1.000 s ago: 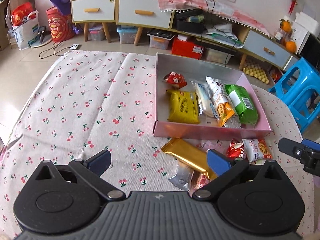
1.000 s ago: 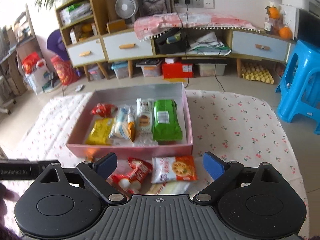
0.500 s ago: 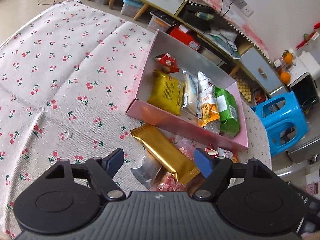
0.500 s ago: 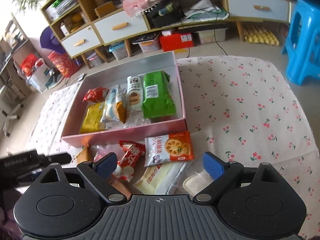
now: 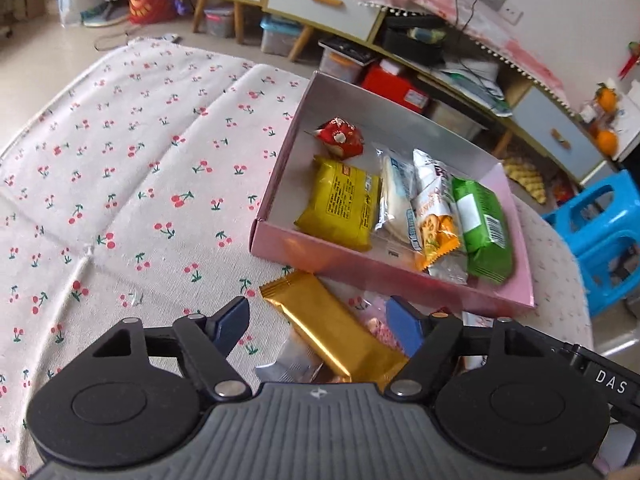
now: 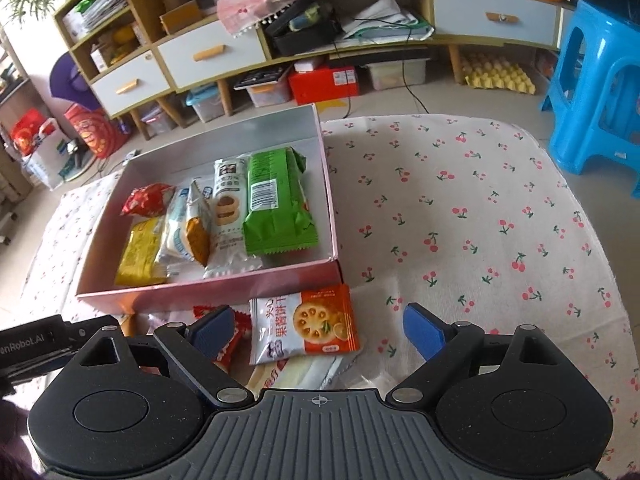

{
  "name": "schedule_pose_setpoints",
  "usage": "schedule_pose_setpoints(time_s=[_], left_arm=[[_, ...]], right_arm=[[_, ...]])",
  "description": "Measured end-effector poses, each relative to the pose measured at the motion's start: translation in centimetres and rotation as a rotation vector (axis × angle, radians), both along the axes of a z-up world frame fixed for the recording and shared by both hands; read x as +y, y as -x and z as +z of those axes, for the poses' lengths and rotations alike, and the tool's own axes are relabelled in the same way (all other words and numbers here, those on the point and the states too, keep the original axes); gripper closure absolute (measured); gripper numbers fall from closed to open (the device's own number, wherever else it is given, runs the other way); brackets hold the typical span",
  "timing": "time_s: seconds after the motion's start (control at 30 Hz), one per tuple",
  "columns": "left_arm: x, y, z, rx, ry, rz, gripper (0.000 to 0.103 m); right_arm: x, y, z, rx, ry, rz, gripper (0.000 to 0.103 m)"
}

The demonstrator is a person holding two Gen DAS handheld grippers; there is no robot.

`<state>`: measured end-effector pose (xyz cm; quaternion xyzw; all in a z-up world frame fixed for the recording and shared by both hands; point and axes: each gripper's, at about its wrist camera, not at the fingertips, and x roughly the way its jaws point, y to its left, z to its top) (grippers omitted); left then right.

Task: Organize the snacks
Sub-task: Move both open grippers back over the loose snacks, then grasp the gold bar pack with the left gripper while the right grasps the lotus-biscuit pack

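A pink box [image 5: 360, 268] [image 6: 208, 290] on the cherry-print cloth holds a red candy [image 5: 340, 142], a yellow pack [image 5: 340, 204], white packs and a green pack [image 5: 482, 226] [image 6: 276, 204]. In front of it lie loose snacks: a gold bar [image 5: 332, 328], a silver wrapper [image 5: 286, 364], an orange-and-white biscuit pack [image 6: 304, 330], a red pack [image 6: 230, 344] and a pale yellow pack [image 6: 296, 374]. My left gripper [image 5: 320, 324] is open, its jaws on either side of the gold bar. My right gripper [image 6: 316, 326] is open over the biscuit pack.
A blue plastic stool [image 6: 596, 80] stands right of the table. Low cabinets with drawers [image 6: 208, 54] and floor clutter lie beyond the table's far edge. The cloth [image 6: 480, 220] stretches right of the box and left of it [image 5: 120, 180].
Both grippers have dropped closer to the loose snacks in front of the box. The left gripper's jaws now flank the gold bar; the right's are over the biscuit pack. Both stay open.
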<state>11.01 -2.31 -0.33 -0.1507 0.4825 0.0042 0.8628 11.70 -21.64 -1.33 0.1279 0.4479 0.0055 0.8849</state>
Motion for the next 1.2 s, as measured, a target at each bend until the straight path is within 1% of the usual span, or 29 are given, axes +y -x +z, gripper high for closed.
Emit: schedule_pose_setpoints(time_s=[0.07, 0.13, 0.17, 0.23, 0.33, 0.37, 0.4, 0.43, 0.5, 0.6, 0.73, 0.8, 0.9, 0.97, 1.1, 1.13, 1.17, 1.2], left_arm=[[-0.5, -0.1, -0.3, 0.006, -0.022, 0.005, 0.038], [-0.9, -0.3, -0.7, 0.019, -0.038, -0.003, 0.045], [-1.0, -0.3, -0.9, 0.026, -0.040, -0.009, 0.046], [-1.2, -0.3, -1.2, 0.034, -0.040, -0.020, 0.051], [-1.3, -0.2, -1.3, 0.032, -0.053, -0.047, 0.052], [-1.3, -0.2, -1.3, 0.029, -0.061, -0.058, 0.053], [-1.3, -0.2, -1.3, 0.026, -0.067, -0.071, 0.056], [-1.2, -0.1, -1.2, 0.022, -0.074, -0.085, 0.059], [-1.1, -0.1, -1.1, 0.018, -0.097, -0.116, 0.064], [-0.5, -0.1, -1.1, 0.024, -0.112, -0.159, 0.070], [1.0, 0.0, -1.0, 0.029, -0.106, -0.203, 0.077], [1.8, 0.1, -0.8, 0.029, -0.100, -0.221, 0.077], [2.7, 0.2, -0.7, 0.026, -0.123, -0.227, 0.077], [3.3, 0.2, -0.6, 0.023, -0.138, -0.224, 0.077], [4.2, 0.2, -0.6, 0.023, -0.141, -0.208, 0.077], [4.3, 0.2, -0.6, 0.023, -0.140, -0.208, 0.076], [4.3, 0.2, -0.6, 0.023, -0.140, -0.210, 0.075], [4.3, 0.2, -0.6, 0.023, -0.141, -0.212, 0.074]], right_arm=[[0.3, -0.4, -0.4, 0.001, 0.000, 0.003, 0.011], [0.7, -0.8, -0.9, 0.007, 0.015, 0.013, 0.012], [0.9, -0.9, -1.1, 0.009, 0.021, 0.021, 0.014], [1.2, -1.1, -1.6, 0.015, 0.030, 0.041, 0.014], [1.7, -1.3, -2.1, 0.012, 0.047, 0.065, 0.015], [1.9, -1.3, -2.3, 0.012, 0.047, 0.077, 0.018], [2.0, -1.3, -2.4, 0.012, 0.046, 0.084, 0.024], [2.1, -1.2, -2.6, 0.014, 0.044, 0.087, 0.028], [2.1, -1.3, -2.9, 0.022, 0.049, 0.081, 0.042], [1.8, -1.2, -3.1, 0.027, 0.050, 0.073, 0.047], [1.1, -1.1, -2.8, 0.029, 0.022, 0.061, 0.053], [0.7, -1.1, -2.7, 0.031, 0.015, 0.050, 0.054], [0.4, -1.1, -2.5, 0.034, 0.008, 0.033, 0.055], [0.2, -1.1, -2.4, 0.037, 0.008, 0.019, 0.055], [-0.3, -1.1, -2.1, 0.039, -0.013, -0.007, 0.056], [-0.4, -1.1, -2.1, 0.039, -0.016, -0.010, 0.060], [-0.4, -1.1, -2.0, 0.040, -0.017, -0.013, 0.072], [-0.5, -1.1, -2.0, 0.044, -0.020, -0.011, 0.074]])
